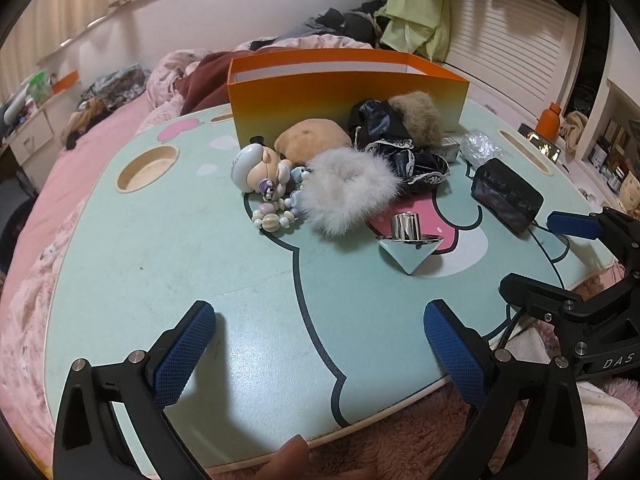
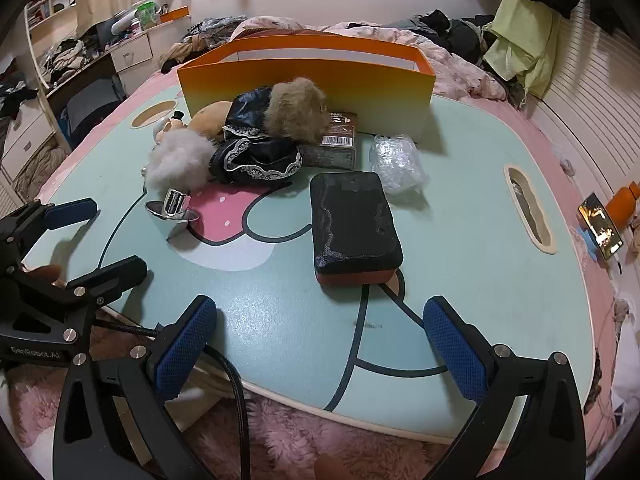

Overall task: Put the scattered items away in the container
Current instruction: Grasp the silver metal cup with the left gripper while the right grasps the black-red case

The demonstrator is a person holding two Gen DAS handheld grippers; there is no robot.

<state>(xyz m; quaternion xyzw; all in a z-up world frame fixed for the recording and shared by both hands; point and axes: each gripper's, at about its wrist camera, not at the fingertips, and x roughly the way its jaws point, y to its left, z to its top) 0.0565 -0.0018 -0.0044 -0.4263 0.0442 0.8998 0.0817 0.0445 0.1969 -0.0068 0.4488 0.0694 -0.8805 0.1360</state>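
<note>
An orange box [image 1: 348, 92] stands at the back of the mint table [image 1: 160, 264]; it also shows in the right wrist view [image 2: 304, 80]. In front of it lie a doll figure [image 1: 260, 170], a bead bracelet [image 1: 276, 212], a white fur puff [image 1: 348, 192], a tan pad [image 1: 312, 140], black lace fabric [image 1: 384, 136], a brown fur puff [image 1: 418, 118], a silver cone bottle [image 1: 410, 240], a black pouch [image 2: 354, 220], a crumpled plastic wrap [image 2: 396, 160] and a small brown carton [image 2: 338, 132]. My left gripper [image 1: 320, 344] is open and empty over the table's near edge. My right gripper [image 2: 320, 340] is open and empty, short of the pouch.
The table lies on a bed with pink bedding [image 1: 80, 168] and clothes piled behind. It has a round cup hole [image 1: 148, 168] at the left and a slot [image 2: 528, 208] at the right. A phone [image 2: 600, 226] and an orange bottle [image 2: 624, 204] lie far right.
</note>
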